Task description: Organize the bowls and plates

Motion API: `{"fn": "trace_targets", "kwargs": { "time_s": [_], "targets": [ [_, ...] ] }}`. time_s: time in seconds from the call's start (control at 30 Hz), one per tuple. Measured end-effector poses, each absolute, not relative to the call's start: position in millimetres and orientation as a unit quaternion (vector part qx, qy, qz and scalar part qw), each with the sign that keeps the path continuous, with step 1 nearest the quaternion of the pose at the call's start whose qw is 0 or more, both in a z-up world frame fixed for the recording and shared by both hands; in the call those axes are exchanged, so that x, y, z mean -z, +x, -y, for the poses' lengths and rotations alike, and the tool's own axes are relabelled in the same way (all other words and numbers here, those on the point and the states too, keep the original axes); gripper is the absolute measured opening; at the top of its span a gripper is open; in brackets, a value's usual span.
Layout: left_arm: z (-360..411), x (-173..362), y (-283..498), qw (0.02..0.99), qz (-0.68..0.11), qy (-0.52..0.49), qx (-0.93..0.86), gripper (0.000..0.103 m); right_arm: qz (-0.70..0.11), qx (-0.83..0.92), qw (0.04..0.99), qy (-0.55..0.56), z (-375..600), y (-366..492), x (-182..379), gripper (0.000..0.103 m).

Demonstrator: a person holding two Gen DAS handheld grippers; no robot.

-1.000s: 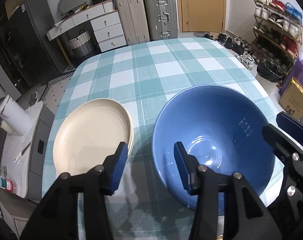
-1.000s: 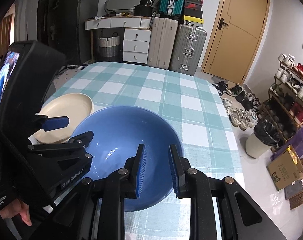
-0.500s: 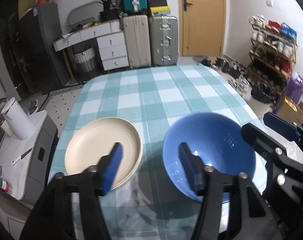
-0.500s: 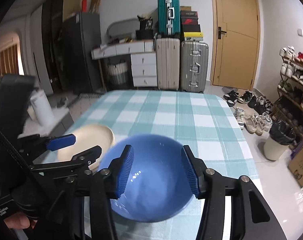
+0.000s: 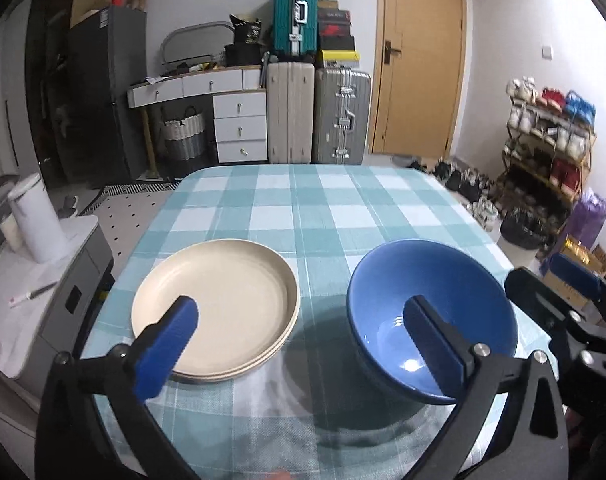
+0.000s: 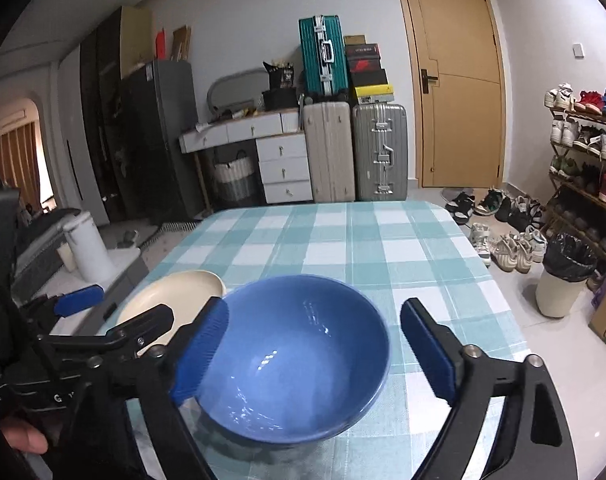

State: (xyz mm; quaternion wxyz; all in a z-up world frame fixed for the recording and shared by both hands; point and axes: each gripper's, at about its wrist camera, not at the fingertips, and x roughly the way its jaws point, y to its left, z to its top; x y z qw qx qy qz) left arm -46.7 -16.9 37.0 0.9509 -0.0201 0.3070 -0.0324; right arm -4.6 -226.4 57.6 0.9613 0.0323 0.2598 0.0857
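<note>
Two tools up over the table [image 5: 327, 216], both with jaws opening wide and nothing pinched between them.

Left gripper [image 5: 299, 332]: looks down at the gap between the two dishes. Cream plates [image 5: 219, 304], stacked, at about 10 o'clock from it, flat on the cloth. Blue bowl [image 5: 431, 304] at about 2 o'clock, standing upright on the cloth. One blue pad in front of the plates, the other in front of the bowl, but pressing on neither, as far as can be seen.

Right gripper [image 6: 315, 348]: points almost straight at the bowl [image 6: 299, 356], which sits dead ahead at 12 o'clock, in the space between the two open pads. No pad squeezing its rim. Plates [image 6: 175, 292] off at 10 o'clock, partly behind the left tool.

So: right tool nearer the bowl, left tool nearer the plates. Round things, no long side, so any edge good for a grab. Probably plates already stacked and bowl set beside them, with both tools letting go.

Table covered in a smooth blue-green and white checked cloth [image 6: 367, 240], a bit shiny. Dishes near the close edge, plenty of bare cloth beyond at 12 o'clock.

Around the room: suitcases [image 5: 315, 112] and white drawers [image 5: 239, 124] by the far wall, a wooden door [image 6: 455, 80], shoe racks [image 6: 583, 140] at 3 o'clock, a bin [image 6: 563, 276] on the floor.
</note>
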Motion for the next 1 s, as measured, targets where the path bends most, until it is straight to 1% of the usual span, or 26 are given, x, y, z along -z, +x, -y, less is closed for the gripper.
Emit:
{"fn": "trace_targets", "kwargs": {
  "time_s": [0.07,0.1,0.17,0.23,0.3,0.63,1.0],
  "targets": [
    [14,-33,-50,0.951,-0.308,-0.025,0.026,0.103,-0.259,-0.097,0.960,0.035,226,-7,-56,0.097],
    [14,-31,-50,0.950,-0.310,-0.028,0.030,0.103,-0.262,-0.103,0.959,0.033,223,-9,-54,0.098],
    [17,-29,-52,0.950,-0.311,-0.016,0.027,0.103,-0.267,-0.117,0.957,0.015,215,-13,-50,0.099],
    [19,-28,-58,0.955,-0.296,-0.004,0.022,0.103,-0.260,-0.118,0.958,-0.011,207,-19,-47,0.099],
    [17,-28,-61,0.956,-0.293,-0.012,0.033,0.103,-0.249,-0.118,0.961,-0.019,205,-25,-47,0.099],
    [-2,-29,-67,0.955,-0.287,-0.060,0.039,0.103,-0.230,-0.120,0.966,-0.006,209,-34,-50,0.101],
    [8,-29,-71,0.961,-0.277,-0.023,0.018,0.103,-0.230,-0.120,0.966,0.001,210,-37,-50,0.102]
  ]
}}
